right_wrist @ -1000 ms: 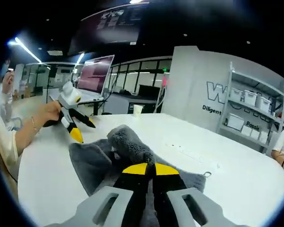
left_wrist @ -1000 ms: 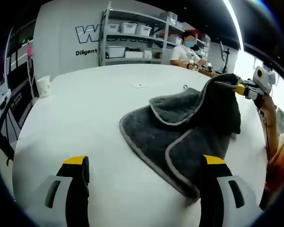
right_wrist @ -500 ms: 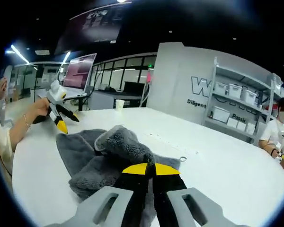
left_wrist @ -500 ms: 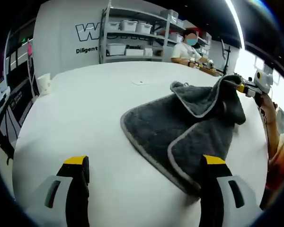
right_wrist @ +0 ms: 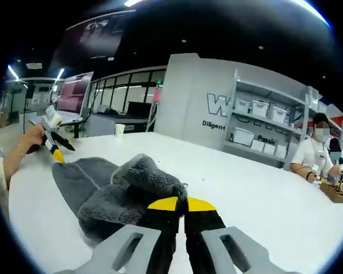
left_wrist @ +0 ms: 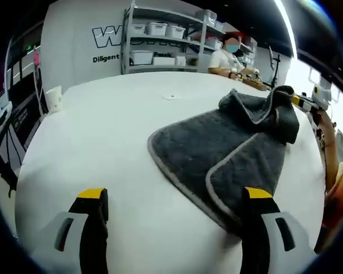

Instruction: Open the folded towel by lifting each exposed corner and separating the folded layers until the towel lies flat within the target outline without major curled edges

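right gripper view: jaws of right gripper (right_wrist: 176,201) pinched closed on a corner of soft, floppy towel (left_wrist: 217,148) mid-tabletop (left_wrist: 103,131), left gripper (left_wrist: 174,197) wide open, empty; likely light, draping, best grabbed by the pale hemmed corner.

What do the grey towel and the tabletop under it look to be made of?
The towel looks like plush microfibre or terry cloth: a fuzzy dark grey pile with a lighter stitched edge band, draping softly where the right tongs pinch it. The table seems a smooth white laminate or painted board with a matte-to-satin finish; which one is unclear.
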`<state>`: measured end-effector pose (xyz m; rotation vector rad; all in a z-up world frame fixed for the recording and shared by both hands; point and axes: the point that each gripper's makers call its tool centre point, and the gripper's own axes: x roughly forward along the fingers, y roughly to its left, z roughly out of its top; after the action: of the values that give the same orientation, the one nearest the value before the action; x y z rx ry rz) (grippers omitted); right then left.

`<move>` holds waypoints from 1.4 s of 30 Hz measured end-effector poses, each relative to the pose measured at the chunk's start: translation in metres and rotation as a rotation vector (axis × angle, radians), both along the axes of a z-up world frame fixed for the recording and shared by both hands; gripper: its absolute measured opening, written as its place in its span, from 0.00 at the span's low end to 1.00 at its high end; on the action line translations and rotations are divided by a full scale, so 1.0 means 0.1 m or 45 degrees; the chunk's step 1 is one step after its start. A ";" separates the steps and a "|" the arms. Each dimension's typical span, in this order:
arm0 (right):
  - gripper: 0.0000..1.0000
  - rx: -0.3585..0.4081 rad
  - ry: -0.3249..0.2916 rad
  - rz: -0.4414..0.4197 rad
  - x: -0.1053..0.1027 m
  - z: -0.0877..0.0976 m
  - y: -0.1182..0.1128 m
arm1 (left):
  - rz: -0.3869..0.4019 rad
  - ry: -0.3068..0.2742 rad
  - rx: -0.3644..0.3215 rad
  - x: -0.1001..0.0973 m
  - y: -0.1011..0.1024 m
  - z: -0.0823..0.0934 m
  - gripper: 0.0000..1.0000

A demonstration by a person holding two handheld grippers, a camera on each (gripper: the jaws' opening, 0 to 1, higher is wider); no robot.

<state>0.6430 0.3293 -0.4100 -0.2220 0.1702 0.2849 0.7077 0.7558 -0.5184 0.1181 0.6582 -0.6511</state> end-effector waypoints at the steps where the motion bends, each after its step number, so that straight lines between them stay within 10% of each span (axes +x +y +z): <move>1: 0.00 0.001 0.002 -0.019 -0.02 0.00 -0.07 | 0.000 0.000 0.000 0.00 0.00 0.00 0.94; 21: 0.00 0.082 0.113 -0.245 -0.34 -0.32 -0.88 | -0.004 0.020 0.027 0.01 0.01 -0.01 0.93; 42: 0.03 -0.168 0.390 -0.427 -0.58 -0.95 -1.42 | 0.001 0.029 0.036 0.00 0.01 -0.05 0.92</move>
<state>0.5849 0.1876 -0.5046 -0.2753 0.5246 -0.0282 0.7077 0.7572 -0.5231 0.1369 0.6896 -0.6429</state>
